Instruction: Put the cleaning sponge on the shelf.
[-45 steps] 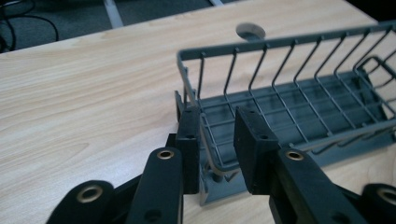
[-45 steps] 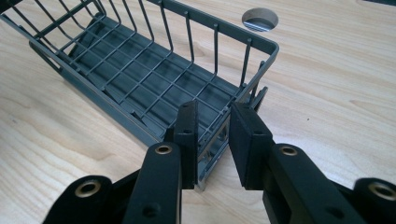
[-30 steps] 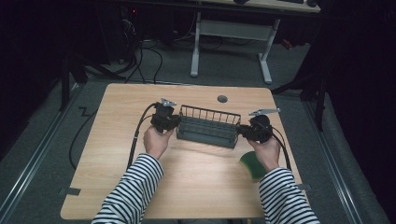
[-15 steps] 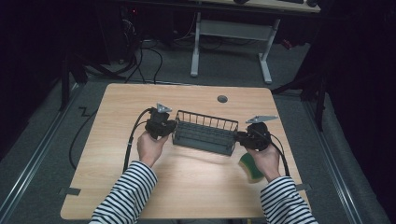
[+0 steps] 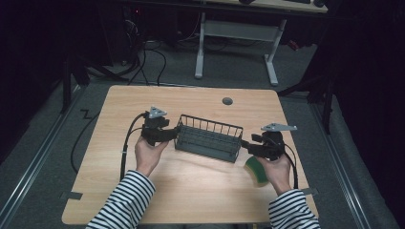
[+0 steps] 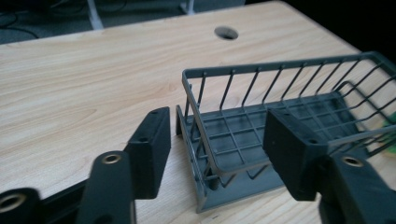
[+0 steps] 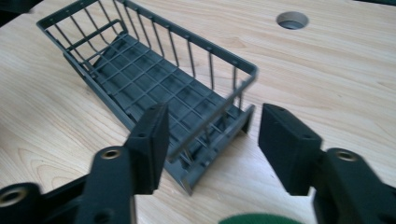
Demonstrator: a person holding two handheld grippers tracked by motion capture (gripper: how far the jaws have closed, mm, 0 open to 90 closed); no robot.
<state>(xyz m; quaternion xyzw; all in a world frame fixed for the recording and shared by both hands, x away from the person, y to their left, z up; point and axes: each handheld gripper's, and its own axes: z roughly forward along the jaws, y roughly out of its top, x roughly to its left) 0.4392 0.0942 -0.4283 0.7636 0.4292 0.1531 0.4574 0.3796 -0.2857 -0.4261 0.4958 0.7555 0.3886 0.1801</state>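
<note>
A dark grey wire basket (image 5: pixel 207 138) rests on the wooden table (image 5: pixel 200 195), empty inside. My left gripper (image 5: pixel 168 135) is at the basket's left end. In the left gripper view this gripper (image 6: pixel 217 140) is open, its jaws either side of the basket's (image 6: pixel 280 112) end wall and not pressing it. My right gripper (image 5: pixel 245 144) is at the right end. In the right gripper view it (image 7: pixel 215 135) is open too, straddling the basket's (image 7: pixel 149 79) end rim. A green sponge (image 5: pixel 255 171) lies beside the right hand, and its edge (image 7: pixel 254 218) shows below the right jaws.
A round cable hole (image 5: pixel 227 101) sits in the table behind the basket. Black cables trail off the left side of the table to the floor. A white desk frame (image 5: pixel 239 43) stands beyond the far edge. Bare wood lies in front of the basket.
The basket and both grippers have shifted toward the near edge of the table. The right hand now sits closer to the green sponge.
</note>
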